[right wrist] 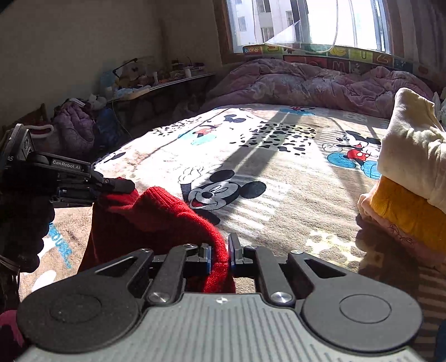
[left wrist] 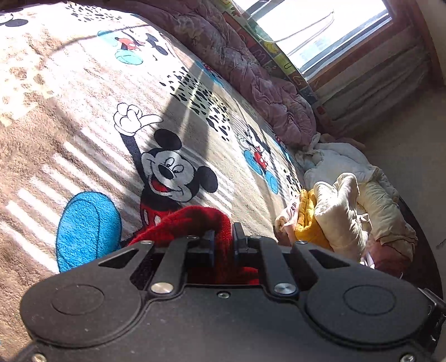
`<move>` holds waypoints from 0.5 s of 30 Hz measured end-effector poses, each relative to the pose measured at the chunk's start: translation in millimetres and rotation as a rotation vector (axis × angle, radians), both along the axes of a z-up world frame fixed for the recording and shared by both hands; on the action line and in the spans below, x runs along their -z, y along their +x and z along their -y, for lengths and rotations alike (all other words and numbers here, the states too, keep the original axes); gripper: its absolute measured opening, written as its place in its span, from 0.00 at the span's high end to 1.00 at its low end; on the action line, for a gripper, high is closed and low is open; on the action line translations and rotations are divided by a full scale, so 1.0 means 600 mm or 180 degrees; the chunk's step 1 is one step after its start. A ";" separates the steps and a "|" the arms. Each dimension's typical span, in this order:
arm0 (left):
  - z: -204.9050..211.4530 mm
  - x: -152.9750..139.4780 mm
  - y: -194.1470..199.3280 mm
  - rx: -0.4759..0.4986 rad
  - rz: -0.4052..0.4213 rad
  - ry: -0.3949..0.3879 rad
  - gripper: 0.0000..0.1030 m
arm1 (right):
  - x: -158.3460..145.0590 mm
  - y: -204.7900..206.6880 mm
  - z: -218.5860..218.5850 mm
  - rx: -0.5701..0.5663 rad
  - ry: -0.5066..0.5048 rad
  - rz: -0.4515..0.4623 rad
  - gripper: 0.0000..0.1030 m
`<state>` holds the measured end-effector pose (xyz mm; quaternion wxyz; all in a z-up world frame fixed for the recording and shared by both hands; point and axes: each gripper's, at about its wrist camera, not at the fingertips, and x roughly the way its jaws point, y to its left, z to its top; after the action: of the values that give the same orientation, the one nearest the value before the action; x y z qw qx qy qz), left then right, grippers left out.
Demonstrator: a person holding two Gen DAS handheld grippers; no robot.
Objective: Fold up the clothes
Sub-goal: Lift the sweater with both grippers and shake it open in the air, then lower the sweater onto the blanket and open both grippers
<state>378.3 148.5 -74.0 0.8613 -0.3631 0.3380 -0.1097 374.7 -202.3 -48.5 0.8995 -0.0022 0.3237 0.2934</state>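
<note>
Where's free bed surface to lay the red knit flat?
The red knit hangs from both grippers. The cartoon blanket is bare ahead, from the big mouse print to the spotted band. Crowded: the clothes stack at the right edge and the pink quilt bunched under the window.

We cannot see most of the red knitted garment (right wrist: 156, 217): in the right wrist view its lower part drops behind the grey ribbed gripper body (right wrist: 223, 328), and in the left wrist view only a bunched fold shows. The stack of folded cream, mustard-yellow and pink clothes (right wrist: 412, 195) is cut off by the right edge. The small objects on the cluttered shelf along the far wall (right wrist: 167, 80) are too small for us to tell. Glare washes out the bright window (right wrist: 306, 22), and the patterned cartoon-mouse fleece blanket (left wrist: 92, 92) bleaches white in places.
</note>
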 end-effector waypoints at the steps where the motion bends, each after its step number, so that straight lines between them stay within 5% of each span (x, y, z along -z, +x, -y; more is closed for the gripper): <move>1: -0.002 0.012 0.015 -0.0018 -0.0057 -0.0004 0.91 | 0.012 0.024 -0.003 -0.0001 -0.0017 -0.0059 0.87; 5: -0.010 0.060 0.066 -0.0123 -0.0315 -0.0005 0.90 | 0.064 0.102 -0.013 0.0157 0.0012 -0.0345 0.87; 7: -0.014 0.083 0.083 -0.0129 -0.0485 0.0001 0.86 | 0.093 0.131 -0.018 0.0294 0.0030 -0.0495 0.78; 9: -0.020 0.104 0.095 -0.0142 -0.0655 -0.0039 0.67 | 0.114 0.146 -0.014 0.0461 0.0087 -0.0616 0.65; 10: -0.026 0.105 0.089 -0.0158 -0.0647 -0.0110 0.63 | 0.119 0.147 -0.006 0.0548 0.0176 -0.0659 0.63; 12: -0.037 0.092 0.064 -0.0186 -0.0530 -0.0188 0.39 | 0.129 0.148 0.009 0.0723 0.0353 -0.0743 0.60; 15: -0.051 0.063 0.011 -0.0260 -0.0332 -0.0089 0.33 | 0.126 0.121 0.039 0.0888 0.0595 -0.0749 0.48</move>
<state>384.8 178.9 -111.7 0.8412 -0.3938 0.3657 -0.0600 447.3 -225.5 -124.3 0.8837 0.1604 0.3951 0.1930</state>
